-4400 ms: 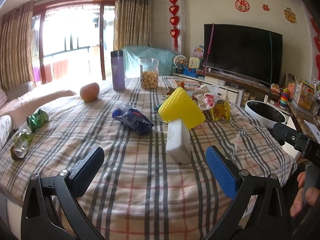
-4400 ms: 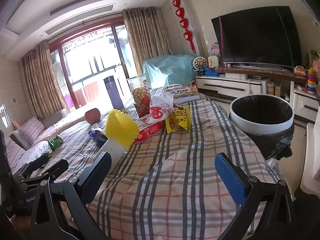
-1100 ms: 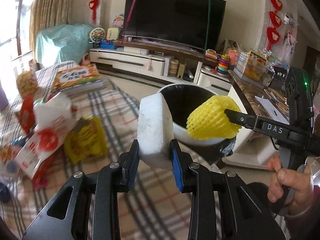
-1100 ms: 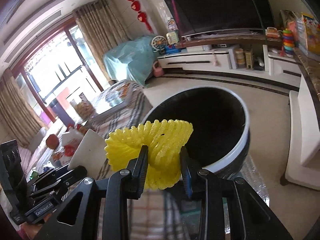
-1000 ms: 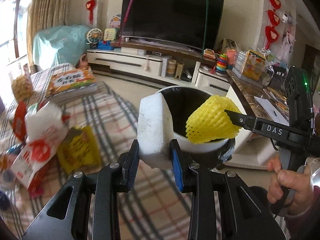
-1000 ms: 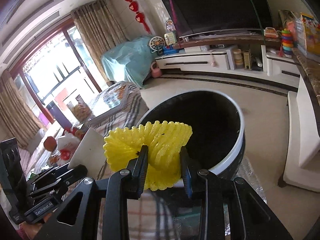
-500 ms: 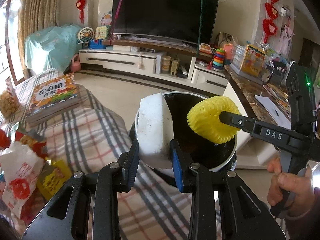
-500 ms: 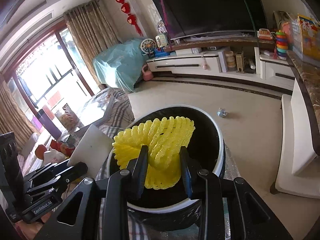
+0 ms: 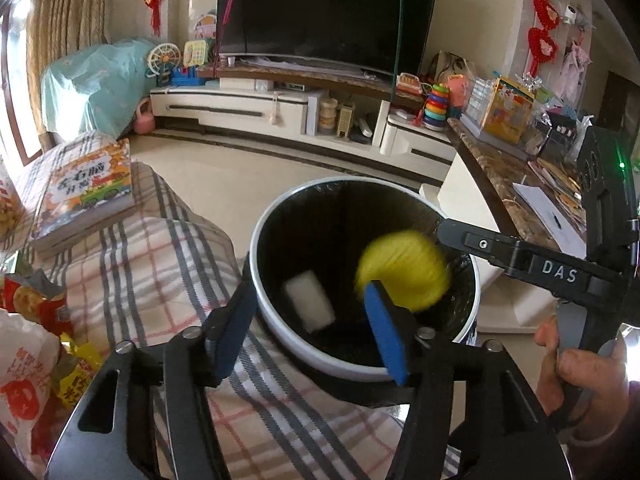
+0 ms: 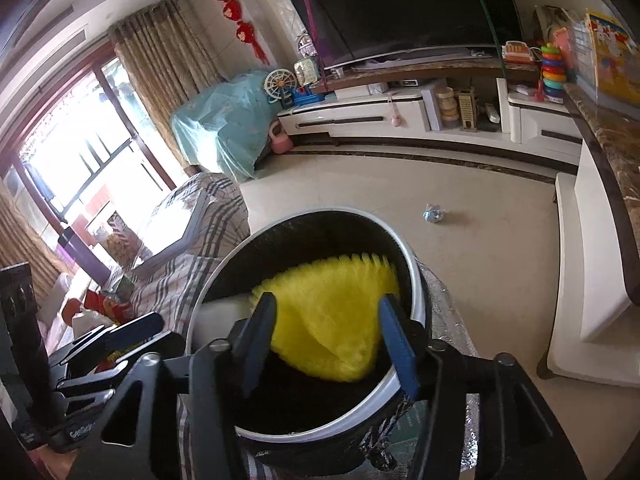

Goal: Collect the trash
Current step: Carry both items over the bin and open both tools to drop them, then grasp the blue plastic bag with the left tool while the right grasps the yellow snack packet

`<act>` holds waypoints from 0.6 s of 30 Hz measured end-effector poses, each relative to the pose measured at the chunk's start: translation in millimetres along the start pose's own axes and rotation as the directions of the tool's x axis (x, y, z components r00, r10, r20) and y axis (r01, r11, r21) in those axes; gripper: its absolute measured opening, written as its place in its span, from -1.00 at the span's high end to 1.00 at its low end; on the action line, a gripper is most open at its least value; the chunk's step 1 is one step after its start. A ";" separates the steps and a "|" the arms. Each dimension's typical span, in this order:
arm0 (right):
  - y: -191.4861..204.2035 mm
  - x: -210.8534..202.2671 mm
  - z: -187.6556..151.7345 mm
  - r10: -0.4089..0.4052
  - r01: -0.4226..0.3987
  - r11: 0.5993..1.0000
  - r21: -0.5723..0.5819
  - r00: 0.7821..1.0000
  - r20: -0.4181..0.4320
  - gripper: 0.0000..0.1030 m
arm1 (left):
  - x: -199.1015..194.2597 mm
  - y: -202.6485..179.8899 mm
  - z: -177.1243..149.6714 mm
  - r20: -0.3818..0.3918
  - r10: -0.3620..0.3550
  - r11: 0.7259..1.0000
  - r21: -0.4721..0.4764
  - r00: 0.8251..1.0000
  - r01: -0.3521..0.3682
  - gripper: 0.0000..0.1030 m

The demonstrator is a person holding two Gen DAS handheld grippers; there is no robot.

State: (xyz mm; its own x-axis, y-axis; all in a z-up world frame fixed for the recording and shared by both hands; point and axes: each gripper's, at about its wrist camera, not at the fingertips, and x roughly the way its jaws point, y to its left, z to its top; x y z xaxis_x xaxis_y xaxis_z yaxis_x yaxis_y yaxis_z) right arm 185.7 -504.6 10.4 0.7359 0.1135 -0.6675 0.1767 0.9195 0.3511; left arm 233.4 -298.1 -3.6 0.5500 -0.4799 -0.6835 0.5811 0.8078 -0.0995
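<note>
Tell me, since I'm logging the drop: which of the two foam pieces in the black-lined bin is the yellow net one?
The yellow foam net, on the side by the right gripper; the white foam block is plain, below the left gripper.

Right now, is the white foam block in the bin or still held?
In the bin: the white foam block shows against the bin's dark inside, clear of the left tool's open jaws, which just opened.
</note>
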 end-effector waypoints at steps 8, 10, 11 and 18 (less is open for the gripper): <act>14.9 -19.2 -6.7 0.006 -0.006 1.000 -0.002 0.999 0.052 -0.64 | -29.4 20.2 -28.1 0.028 0.024 0.997 -0.072 0.999 -0.022 -0.30; 25.6 -22.8 -13.1 0.021 -0.020 1.000 -0.013 0.998 0.062 -0.70 | -38.9 27.3 -40.3 0.029 0.034 0.995 -0.092 0.999 -0.031 -0.30; 31.1 -23.6 -16.3 0.027 -0.025 0.999 -0.022 0.998 0.062 -0.70 | -45.3 32.7 -48.6 0.030 0.044 0.994 -0.106 0.999 -0.041 -0.30; 77.9 -19.0 -47.5 0.094 -0.093 0.992 -0.090 0.995 0.018 -0.72 | -75.3 68.2 -84.5 0.020 0.085 0.978 -0.193 0.996 -0.079 -0.30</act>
State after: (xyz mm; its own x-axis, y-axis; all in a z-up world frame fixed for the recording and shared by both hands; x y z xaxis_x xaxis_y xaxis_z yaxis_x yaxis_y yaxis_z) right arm 154.5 -417.3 19.2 0.7609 0.1932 -0.6195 0.0480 0.9353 0.3506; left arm 181.0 -177.9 -20.1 0.6090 -0.4163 -0.6751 0.4089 0.8941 -0.1826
